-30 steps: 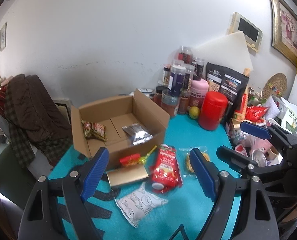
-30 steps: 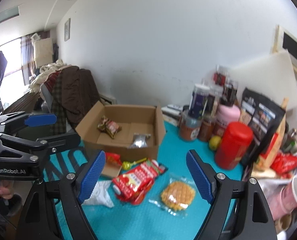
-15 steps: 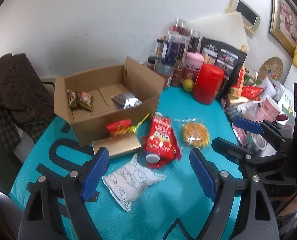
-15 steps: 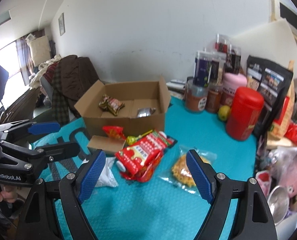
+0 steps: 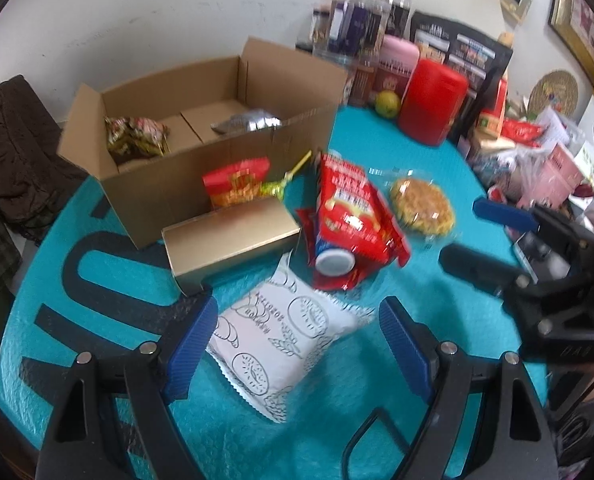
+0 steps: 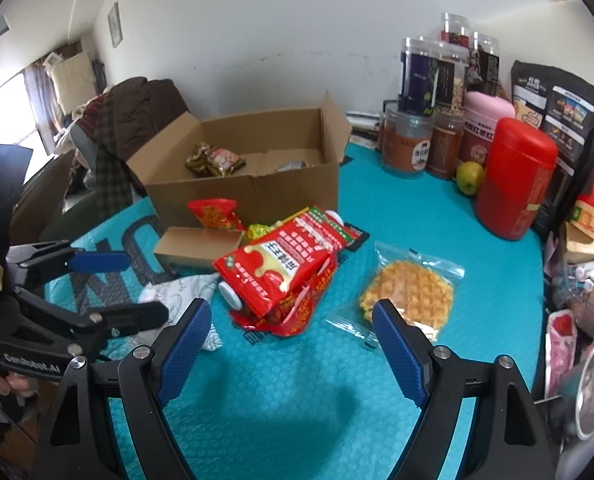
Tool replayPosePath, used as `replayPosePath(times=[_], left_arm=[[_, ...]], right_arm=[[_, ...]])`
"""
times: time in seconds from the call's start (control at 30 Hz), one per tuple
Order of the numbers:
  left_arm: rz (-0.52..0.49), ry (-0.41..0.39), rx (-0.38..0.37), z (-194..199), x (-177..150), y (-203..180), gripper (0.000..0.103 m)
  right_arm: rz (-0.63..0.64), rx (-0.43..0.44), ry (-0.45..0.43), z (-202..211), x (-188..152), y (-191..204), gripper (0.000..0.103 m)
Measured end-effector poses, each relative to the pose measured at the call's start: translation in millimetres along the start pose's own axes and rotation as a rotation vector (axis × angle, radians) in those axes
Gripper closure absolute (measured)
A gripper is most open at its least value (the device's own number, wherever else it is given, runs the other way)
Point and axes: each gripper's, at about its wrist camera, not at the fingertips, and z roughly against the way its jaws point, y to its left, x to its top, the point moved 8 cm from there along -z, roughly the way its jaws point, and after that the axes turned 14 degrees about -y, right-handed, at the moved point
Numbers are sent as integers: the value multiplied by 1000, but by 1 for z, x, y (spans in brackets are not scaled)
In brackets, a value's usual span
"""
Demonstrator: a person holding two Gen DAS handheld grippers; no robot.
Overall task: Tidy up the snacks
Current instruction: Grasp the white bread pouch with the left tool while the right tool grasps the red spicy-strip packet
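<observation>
An open cardboard box holds a dark snack bag and a silver packet. In front of it lie a small red bag, a gold box, a red pouch, a wrapped waffle and a white packet. My left gripper stands open just above the white packet. My right gripper hangs open over the teal mat, with the red pouch and waffle just beyond its fingertips.
Jars, a red canister, a green fruit and dark bags crowd the back right. Cups and packets line the right edge. A chair with clothes stands at the left.
Both grippers have sunk toward the table and tipped downward. The snacks now appear larger and nearer, and the white packet has come between the left fingers. Jaws have not changed.
</observation>
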Motion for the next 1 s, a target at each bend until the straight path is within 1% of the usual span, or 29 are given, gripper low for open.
replayPosePath(times=[0.2, 0.4, 0.47, 0.57, 0.6, 0.67, 0.73, 0.77, 0.8, 0.87, 0.9, 0.97, 1.0], left_arm=[[-30, 80, -31, -25, -17, 9, 20], [-56, 79, -70, -35, -17, 8, 19], [-45, 98, -81, -41, -21, 10, 17], [3, 143, -83, -51, -30, 16, 17], [-8, 113, -79, -49, -29, 16, 17], [-2, 112, -71, -50, -32, 17, 17], [17, 81, -45, -48, -32, 18, 22], [16, 70, -22, -46, -33, 19, 31], [13, 64, 3, -45, -33, 20, 37], [60, 58, 33, -42, -34, 24, 43], [92, 53, 50, -41, -34, 27, 44], [120, 45, 90, -38, -35, 34, 44], [138, 40, 116, -36, -36, 39, 45]], right_arm=[[-21, 14, 24, -19, 0, -5, 19], [-29, 31, 57, -37, -1, -4, 19], [-38, 40, 69, -45, 0, -4, 19], [-43, 43, 77, -55, 5, -3, 19], [-41, 38, 80, -58, 6, -3, 19], [-36, 29, 87, -65, 10, -3, 19], [-48, 32, 100, -75, 13, -3, 19], [-61, 39, 108, -79, 14, -3, 19], [-78, 46, 116, -83, 15, -4, 19], [-105, 44, 133, -93, 17, -6, 19], [-114, 41, 140, -97, 17, -7, 19], [-127, 49, 145, -105, 20, -7, 19], [-125, 37, 155, -109, 19, -8, 19]])
